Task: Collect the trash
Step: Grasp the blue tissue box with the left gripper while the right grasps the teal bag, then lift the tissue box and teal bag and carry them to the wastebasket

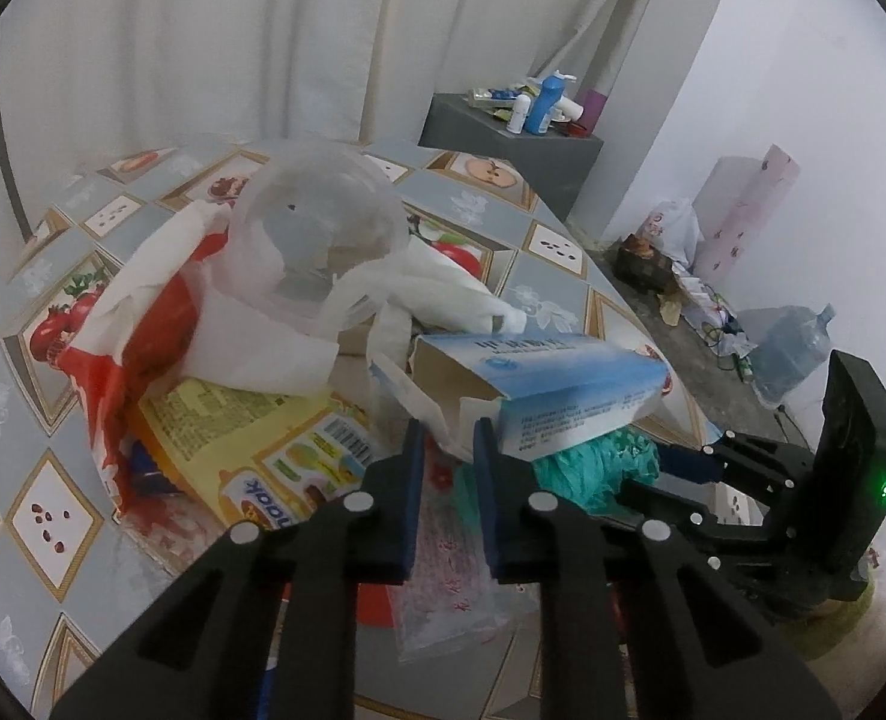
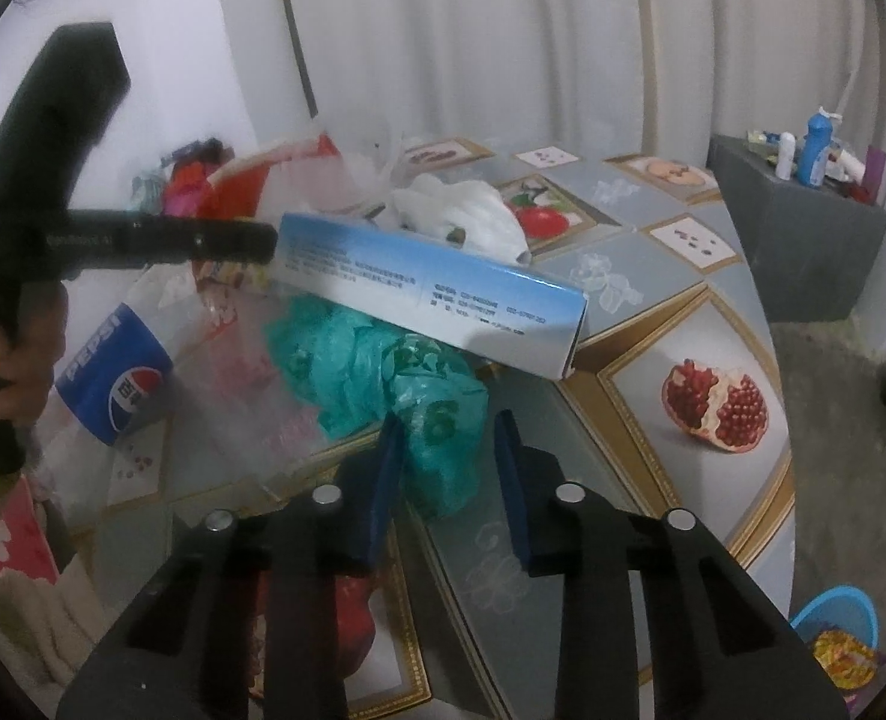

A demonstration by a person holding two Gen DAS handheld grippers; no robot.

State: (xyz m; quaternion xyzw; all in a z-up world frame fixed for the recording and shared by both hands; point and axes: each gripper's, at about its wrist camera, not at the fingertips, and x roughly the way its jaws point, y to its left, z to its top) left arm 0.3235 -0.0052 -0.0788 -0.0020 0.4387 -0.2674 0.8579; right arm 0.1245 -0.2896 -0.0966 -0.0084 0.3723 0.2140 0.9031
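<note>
Trash all over the round table [image 2: 653,324] with the fruit-print cloth: tissues [image 1: 251,324], a clear plastic cup [image 1: 317,234] lying on its side, a yellow snack wrapper [image 1: 251,438], a Pepsi bottle [image 2: 113,384] and a crumpled teal plastic bag [image 2: 377,378]. Left gripper [image 1: 449,438] is clamped on the open flap end of a blue and white carton [image 1: 557,390], holding it tilted up above the teal bag. Right gripper [image 2: 446,426] has its fingers spread apart with nothing between them, hovering just over the teal bag near the table edge
</note>
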